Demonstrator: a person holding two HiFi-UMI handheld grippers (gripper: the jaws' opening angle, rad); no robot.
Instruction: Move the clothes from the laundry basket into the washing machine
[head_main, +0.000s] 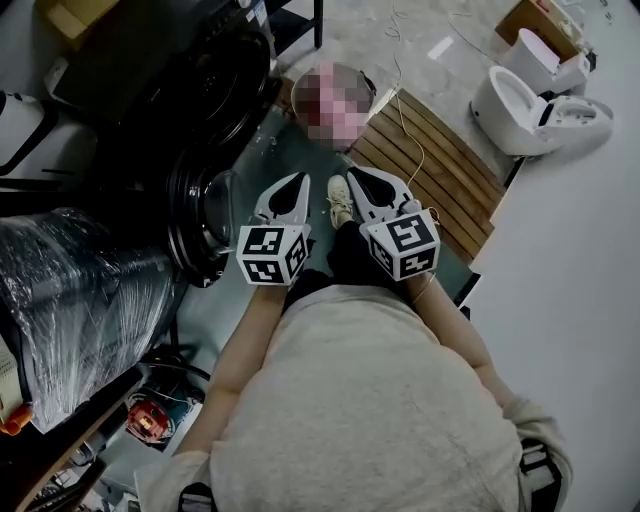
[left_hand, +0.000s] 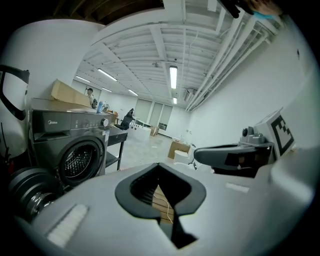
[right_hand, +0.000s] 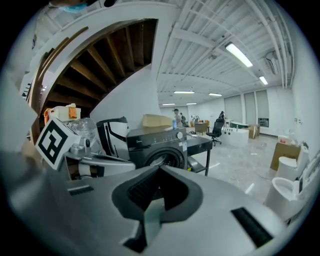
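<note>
Both tools are out in front of me, side by side. My left gripper (head_main: 297, 182) has its jaws pressed together, with nothing between the ribbed black pads. My right gripper (head_main: 353, 176) is pinched closed and empty too. Their shells are smooth grey plastic, and each carries a cube with square markers.

The washing machine (left_hand: 75, 150) is off to my left. It is a dark, boxy front-loader, and its perforated metal drum shows through the round opening. Its glossy black door (head_main: 200, 228) is swung open towards me. A cardboard box (left_hand: 67, 92) sits on top.

Past my shoe (head_main: 340, 200) is a round basket (head_main: 372, 92), but I can't make out what is in it. Beside it lies a slatted wooden board (head_main: 435, 165), and white toilets (head_main: 535, 105) stand beyond. A bundle wrapped in crinkled clear film (head_main: 80, 290) crowds my left side.
</note>
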